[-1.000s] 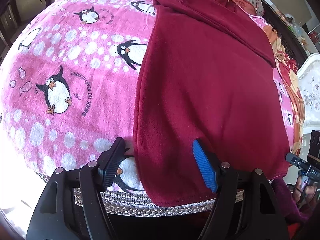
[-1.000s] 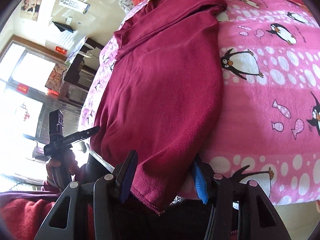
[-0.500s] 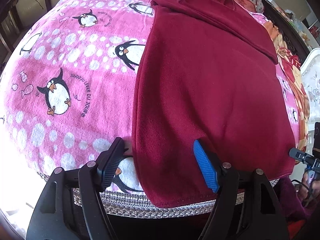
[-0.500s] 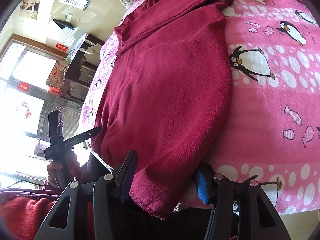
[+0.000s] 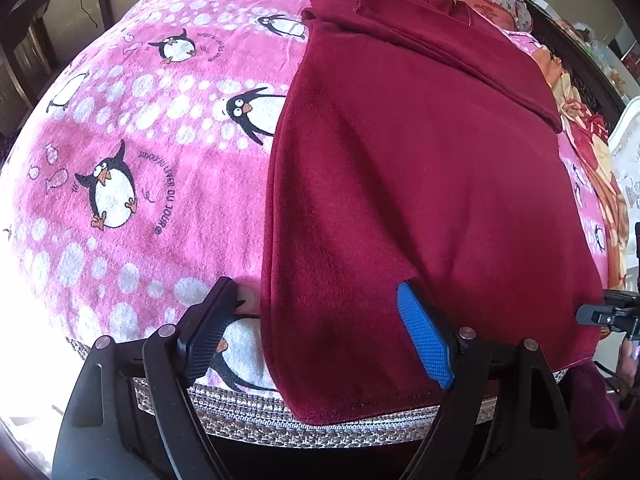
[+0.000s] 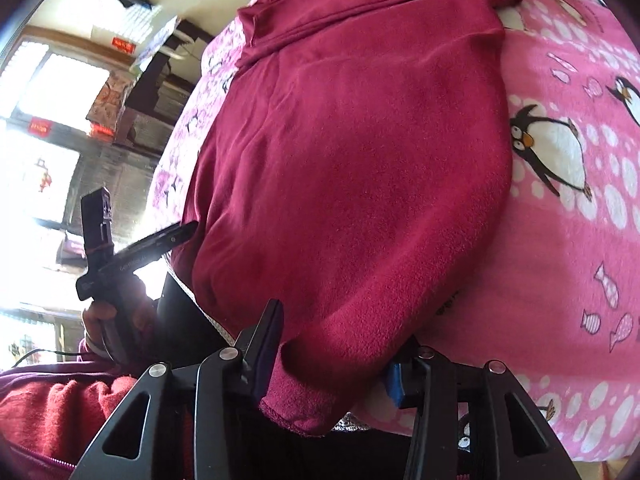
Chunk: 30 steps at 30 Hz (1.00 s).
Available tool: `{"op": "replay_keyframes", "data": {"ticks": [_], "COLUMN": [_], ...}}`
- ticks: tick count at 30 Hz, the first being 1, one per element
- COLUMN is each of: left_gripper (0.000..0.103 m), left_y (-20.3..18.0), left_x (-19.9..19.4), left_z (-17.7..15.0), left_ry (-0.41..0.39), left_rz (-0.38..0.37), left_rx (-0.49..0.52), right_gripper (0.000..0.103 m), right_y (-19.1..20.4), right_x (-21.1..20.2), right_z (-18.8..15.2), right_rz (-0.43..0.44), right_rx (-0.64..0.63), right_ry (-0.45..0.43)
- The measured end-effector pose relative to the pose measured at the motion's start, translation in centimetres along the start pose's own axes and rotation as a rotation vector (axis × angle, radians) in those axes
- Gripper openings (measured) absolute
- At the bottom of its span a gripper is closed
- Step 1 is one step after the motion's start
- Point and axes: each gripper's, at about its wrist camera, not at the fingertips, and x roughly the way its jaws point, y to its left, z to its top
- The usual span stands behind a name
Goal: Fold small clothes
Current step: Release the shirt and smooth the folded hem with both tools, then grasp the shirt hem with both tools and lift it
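Both grippers at the near hem of the maroon garment on the bed.
Left gripper has just been widening, fingers straddling the hem corner, released. Right gripper has just been narrowing, corner between its fingers; pad contact unclear. Garment runs lengthwise away over the penguin blanket; its far end is cut off.

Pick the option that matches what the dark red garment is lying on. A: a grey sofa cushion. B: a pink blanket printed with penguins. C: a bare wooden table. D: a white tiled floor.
B: the dark red garment lies spread on a pink blanket printed with penguins and white dots, its near hem hanging over the edge.
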Motion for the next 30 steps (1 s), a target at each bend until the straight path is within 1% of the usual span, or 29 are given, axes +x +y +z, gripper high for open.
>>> {"op": "replay_keyframes", "data": {"ticks": [2, 7, 12, 15, 18, 20, 22, 26, 28, 30], "left_gripper": [0.084, 0.084, 0.085, 0.085, 0.085, 0.085, 0.086, 0.086, 0.086, 0.086], "left_y": [-0.1, -0.1, 0.0, 0.1, 0.1, -0.2, -0.2, 0.2, 0.4, 0.6], "left_x": [0.0, 0.1, -0.1, -0.1, -0.1, -0.1, -0.1, -0.3, -0.4, -0.5], "left_z": [-0.1, -0.2, -0.2, -0.1, -0.2, -0.2, -0.2, -0.3, -0.3, -0.2], "left_ry": [-0.011, -0.018, -0.01, -0.009, -0.01, -0.012, -0.012, -0.02, -0.011, 0.014], "left_rz": [0.004, -0.006, -0.006, -0.008, -0.002, 0.002, 0.0, -0.031, -0.043, -0.048], "left_rx": [-0.004, -0.009, -0.005, -0.009, -0.011, -0.011, -0.011, -0.02, -0.02, 0.002], "right_gripper": [0.048, 0.049, 0.05, 0.053, 0.058, 0.065, 0.067, 0.068, 0.067, 0.068], "right_y": [0.2, -0.1, -0.1, -0.2, 0.2, 0.6, 0.8, 0.7, 0.3, 0.1], "right_x": [0.4, 1.1, 1.8, 2.0, 2.3, 2.5, 2.6, 2.4, 2.0, 1.7], "right_z": [0.4, 1.4, 2.4, 2.8, 2.9, 3.0, 3.1, 2.9, 2.5, 1.8], "right_rz": [0.0, 0.012, 0.018, 0.027, 0.023, 0.021, 0.017, 0.028, 0.051, 0.072], "right_rx": [0.006, 0.09, 0.13, 0.156, 0.133, 0.124, 0.118, 0.134, 0.16, 0.17], "right_ry": [0.024, 0.051, 0.088, 0.099, 0.106, 0.109, 0.108, 0.088, 0.051, 0.013]}}
